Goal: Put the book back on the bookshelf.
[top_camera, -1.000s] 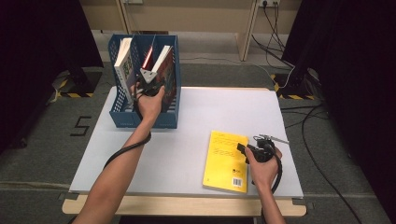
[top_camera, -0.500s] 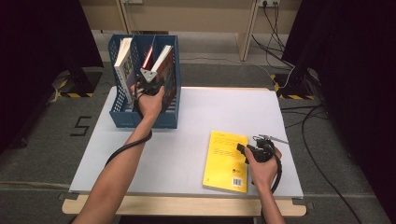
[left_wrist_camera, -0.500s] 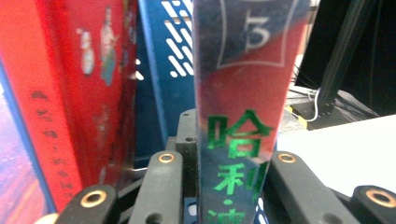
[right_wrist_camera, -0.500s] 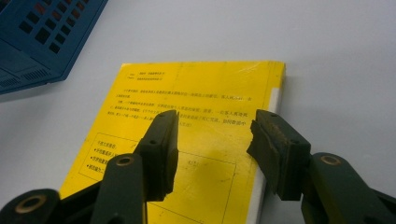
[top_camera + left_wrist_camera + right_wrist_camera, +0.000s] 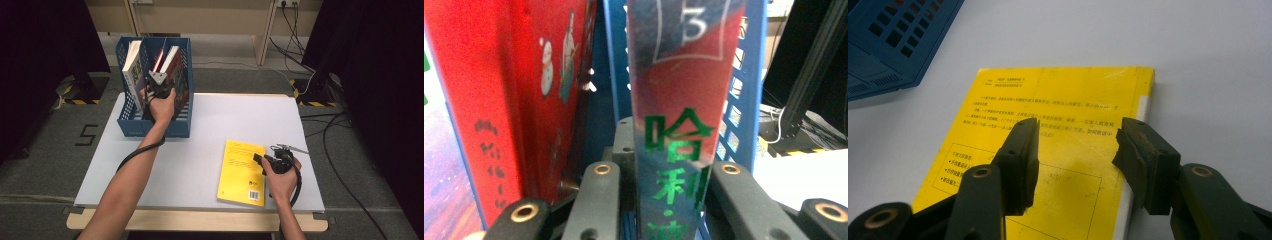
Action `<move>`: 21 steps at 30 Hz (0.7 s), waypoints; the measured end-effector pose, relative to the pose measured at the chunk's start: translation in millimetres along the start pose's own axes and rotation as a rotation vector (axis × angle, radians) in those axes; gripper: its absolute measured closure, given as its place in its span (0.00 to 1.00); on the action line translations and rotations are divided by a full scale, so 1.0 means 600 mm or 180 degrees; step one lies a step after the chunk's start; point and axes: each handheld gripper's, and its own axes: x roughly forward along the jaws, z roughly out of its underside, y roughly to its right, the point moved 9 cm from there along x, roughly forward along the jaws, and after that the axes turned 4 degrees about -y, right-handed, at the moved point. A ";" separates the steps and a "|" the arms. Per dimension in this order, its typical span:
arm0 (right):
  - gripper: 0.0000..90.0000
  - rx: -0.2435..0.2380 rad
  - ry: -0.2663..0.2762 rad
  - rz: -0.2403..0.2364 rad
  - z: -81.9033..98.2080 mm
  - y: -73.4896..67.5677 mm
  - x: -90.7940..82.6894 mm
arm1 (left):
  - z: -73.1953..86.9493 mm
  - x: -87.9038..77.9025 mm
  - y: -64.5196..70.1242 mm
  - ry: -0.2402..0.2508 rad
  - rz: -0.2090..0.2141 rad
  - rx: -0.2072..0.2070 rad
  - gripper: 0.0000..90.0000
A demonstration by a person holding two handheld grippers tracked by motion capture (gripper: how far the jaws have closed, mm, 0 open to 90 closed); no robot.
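White table [image 5: 200, 150]; grey carpet [image 5: 45, 165]; black curtains [image 5: 45, 40].

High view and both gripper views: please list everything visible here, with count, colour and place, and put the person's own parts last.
Table: one, pale grey top, centre of the high view.
File rack: one, blue, at the table's far left corner.
Books in the rack: three, upright; a white-edged book at the left, a red snowman book in the middle, a book with green lettering at the right.
Yellow book: one, lying flat near the table's front right.
Cables: several, black, on the floor beyond the table.
Left gripper: black jaws closed on the book with green lettering.
Right gripper: black jaws open above the yellow book's edge.
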 end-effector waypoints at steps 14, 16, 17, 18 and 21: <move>0.56 -0.0018 -0.0001 0.0008 0.000 -0.003 0.000 | -0.002 0.004 -0.001 -0.0101 0.0008 -0.0136 0.75; 0.56 -0.0017 -0.0003 0.0007 0.000 -0.003 0.000 | -0.001 0.002 0.004 -0.0127 0.0035 -0.0089 0.70; 0.56 -0.0010 -0.0003 0.0011 0.000 -0.004 0.000 | -0.001 0.002 0.004 -0.0127 0.0035 -0.0089 0.67; 0.56 -0.0014 0.0002 0.0012 0.000 -0.003 -0.001 | 0.000 -0.001 0.009 -0.0125 0.0037 -0.0048 0.65; 0.56 -0.0018 0.0009 0.0012 -0.001 -0.003 -0.002 | 0.002 -0.006 0.014 -0.0103 0.0017 -0.0010 0.60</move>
